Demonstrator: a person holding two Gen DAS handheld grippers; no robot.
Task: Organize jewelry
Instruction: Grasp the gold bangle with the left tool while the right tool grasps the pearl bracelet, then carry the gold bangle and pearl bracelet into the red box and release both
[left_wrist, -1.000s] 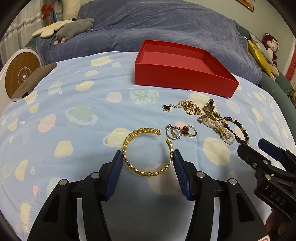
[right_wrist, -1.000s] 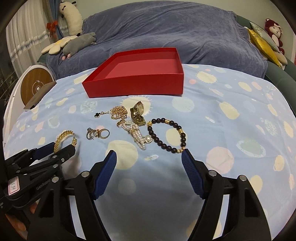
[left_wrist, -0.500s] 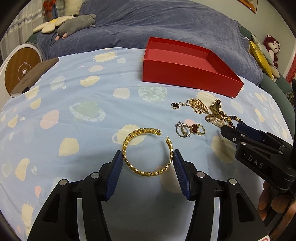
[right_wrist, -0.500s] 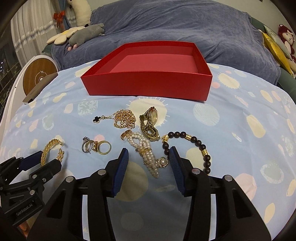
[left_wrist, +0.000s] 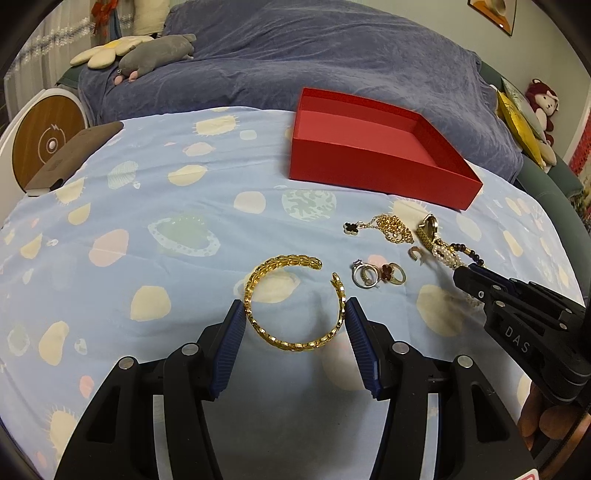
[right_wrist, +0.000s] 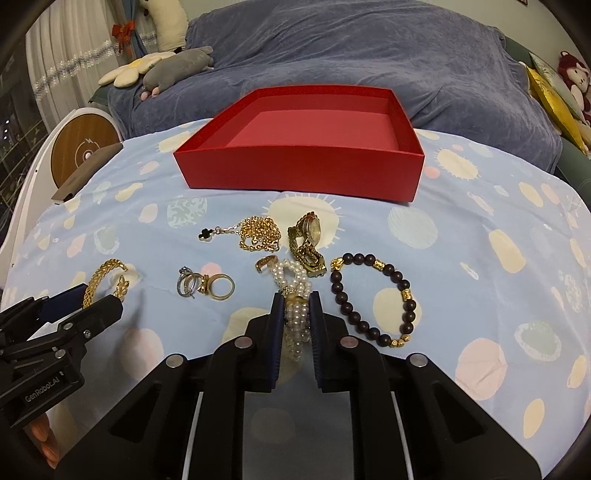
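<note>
My left gripper (left_wrist: 294, 314) holds a gold open bangle (left_wrist: 291, 301) between its pads, flat on the cloth; it also shows in the right wrist view (right_wrist: 99, 282). My right gripper (right_wrist: 296, 301) is shut on a pearl bracelet (right_wrist: 293, 291). Near it lie a dark bead bracelet (right_wrist: 373, 299), a gold watch (right_wrist: 308, 240), a gold chain with a black clover (right_wrist: 255, 230) and several rings (right_wrist: 205, 286). An empty red box (right_wrist: 303, 171) stands behind them.
The table wears a light blue cloth with planet prints (left_wrist: 147, 229). A blue-covered sofa (left_wrist: 295, 55) with soft toys stands behind. A round wooden-faced device (left_wrist: 44, 138) and a brown slab sit at the left edge.
My right gripper moved forward over the pearl bracelet and closed from wide open to shut on it. My left gripper stayed around the gold bangle.
</note>
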